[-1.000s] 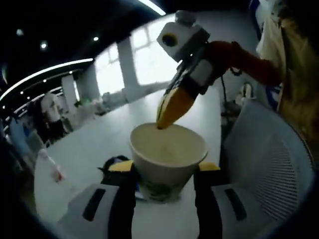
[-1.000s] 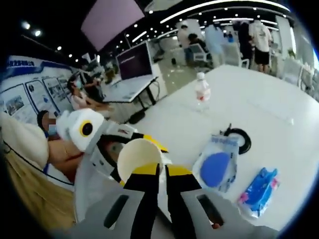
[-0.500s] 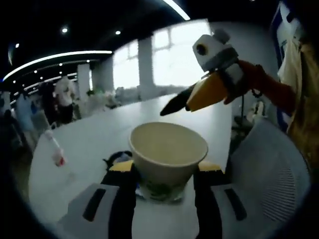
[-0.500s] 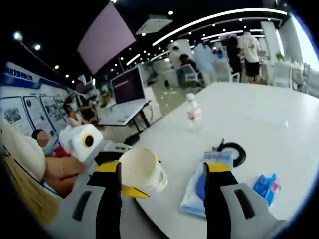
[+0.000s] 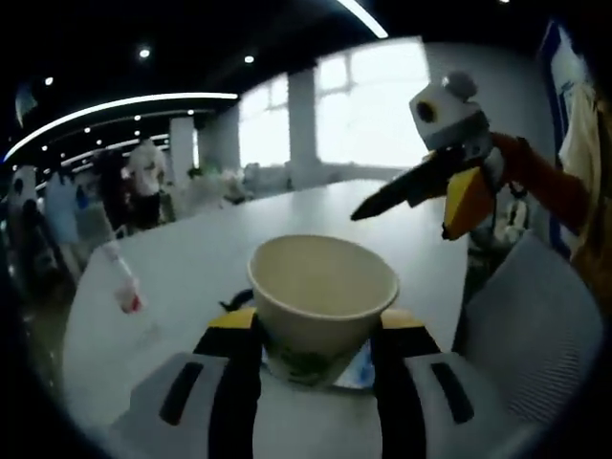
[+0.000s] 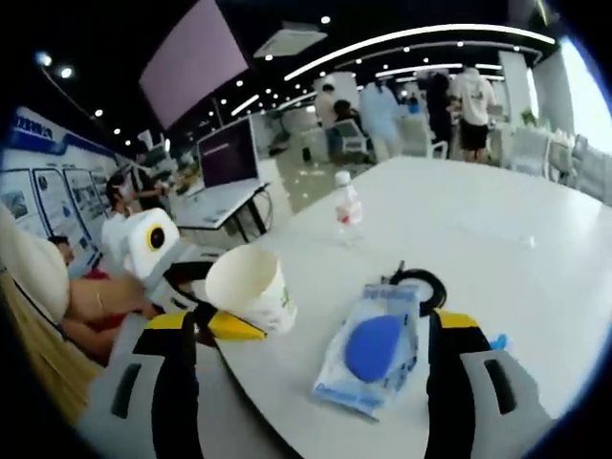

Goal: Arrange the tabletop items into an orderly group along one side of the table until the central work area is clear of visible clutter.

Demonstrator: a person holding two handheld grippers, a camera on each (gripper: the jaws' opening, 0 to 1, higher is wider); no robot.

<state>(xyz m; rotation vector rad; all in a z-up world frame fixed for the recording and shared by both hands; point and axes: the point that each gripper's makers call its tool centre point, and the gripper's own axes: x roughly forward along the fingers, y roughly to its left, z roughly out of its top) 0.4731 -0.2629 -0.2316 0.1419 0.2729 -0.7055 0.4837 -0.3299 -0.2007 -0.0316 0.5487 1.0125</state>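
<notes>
Right gripper [image 6: 311, 335] has withdrawn from the paper cup [image 5: 323, 295] and now stands spread. Left gripper [image 5: 314, 330] pinches the cup, apparently empty, beside the white table's [image 6: 497, 239] edge.

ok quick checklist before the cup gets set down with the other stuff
1. Left hand-held gripper shut on paper cup: ok.
2. Cup upright in the left gripper view: ok.
3. Cup empty: ok, nothing seen inside.
4. Right hand-held gripper open and free: ok.
5. Bare white table beside blue packet and water bottle for the cup: ok.
6. Black cable clear of set-down spot: cannot tell.
</notes>
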